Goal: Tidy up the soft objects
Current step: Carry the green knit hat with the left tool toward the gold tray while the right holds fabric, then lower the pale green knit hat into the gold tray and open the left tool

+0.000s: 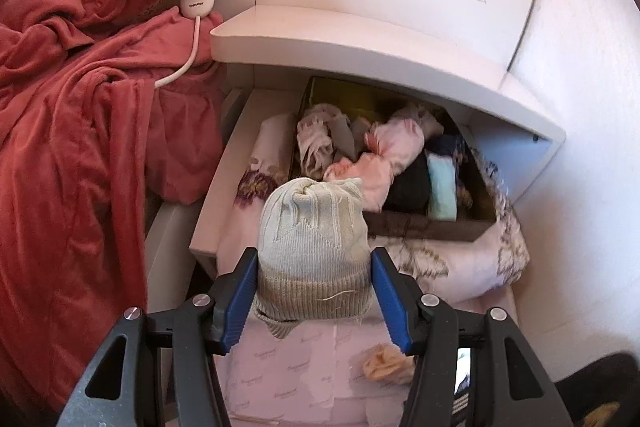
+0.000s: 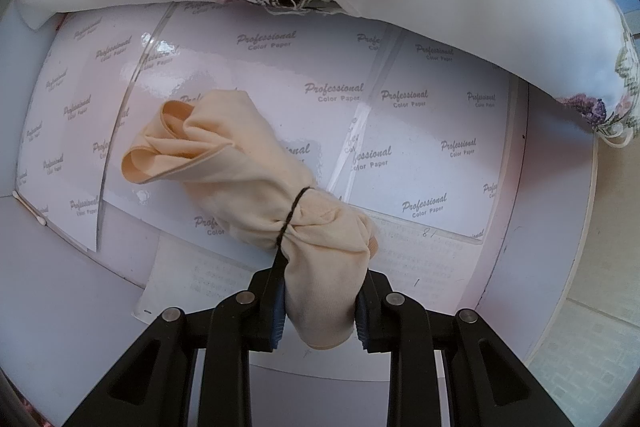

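White drawer (image 1: 208, 223) lined with printed paper (image 2: 432, 131) is lying open beside one rumpled red blanket (image 1: 68, 115). Left gripper (image 1: 314, 271) is clamping one pale knit hat (image 1: 312, 251) between its blue pads, just before a dark box (image 1: 432, 229) crammed with rolled garments (too tangled to count). Right gripper (image 2: 318, 291) is squeezing one peach bundle (image 2: 256, 179) tied with black thread, lying on the paper. Only the left view is showing the box and blanket.
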A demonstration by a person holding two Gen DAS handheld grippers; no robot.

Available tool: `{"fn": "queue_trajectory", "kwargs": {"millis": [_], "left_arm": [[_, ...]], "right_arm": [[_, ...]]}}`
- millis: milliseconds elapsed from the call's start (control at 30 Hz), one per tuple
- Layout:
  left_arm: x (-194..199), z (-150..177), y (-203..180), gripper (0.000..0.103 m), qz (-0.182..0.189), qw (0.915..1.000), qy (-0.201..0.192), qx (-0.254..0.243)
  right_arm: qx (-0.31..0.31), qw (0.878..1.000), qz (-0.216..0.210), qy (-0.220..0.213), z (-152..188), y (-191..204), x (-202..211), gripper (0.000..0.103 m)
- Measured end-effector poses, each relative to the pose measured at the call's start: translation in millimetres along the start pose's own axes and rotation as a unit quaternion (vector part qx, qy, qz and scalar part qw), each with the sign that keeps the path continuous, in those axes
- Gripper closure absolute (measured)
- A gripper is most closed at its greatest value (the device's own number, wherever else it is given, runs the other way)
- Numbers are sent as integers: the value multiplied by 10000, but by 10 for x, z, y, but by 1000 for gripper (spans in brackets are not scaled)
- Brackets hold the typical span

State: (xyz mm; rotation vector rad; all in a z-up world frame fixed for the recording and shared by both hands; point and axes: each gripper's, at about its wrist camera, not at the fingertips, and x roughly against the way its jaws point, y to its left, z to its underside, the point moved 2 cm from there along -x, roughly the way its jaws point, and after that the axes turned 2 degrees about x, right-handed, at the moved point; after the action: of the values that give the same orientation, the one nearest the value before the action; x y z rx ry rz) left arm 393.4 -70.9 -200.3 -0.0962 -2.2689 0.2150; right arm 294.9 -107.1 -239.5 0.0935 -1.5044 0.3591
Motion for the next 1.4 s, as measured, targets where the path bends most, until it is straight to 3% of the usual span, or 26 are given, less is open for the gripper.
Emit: {"fn": "queue_trajectory", "kwargs": {"millis": [300,467,833,1000,1100,1400], "left_arm": [[-367,-599,-111,46,419,9986,-41,309],[-721,-836,-224,46,407,9988,-7,276],[-1390,-855,-266,42,175,9990,401,-66],[-1290,-887,-150,25,343,9988,278,205],[-1197,-905,-115,24,379,9989,169,227],[-903,-706,115,24,-78,9986,-50,526]], "right_arm": [[-21,10000,-4,5,-15,-16,2,75],[-43,10000,7,18,-28,-9,2,75],[-56,10000,1,16,-36,4,2,75],[-54,10000,4,18,-38,4,2,75],[-59,10000,11,17,-38,1,2,75],[-45,10000,33,10,-31,4,8,75]]}}
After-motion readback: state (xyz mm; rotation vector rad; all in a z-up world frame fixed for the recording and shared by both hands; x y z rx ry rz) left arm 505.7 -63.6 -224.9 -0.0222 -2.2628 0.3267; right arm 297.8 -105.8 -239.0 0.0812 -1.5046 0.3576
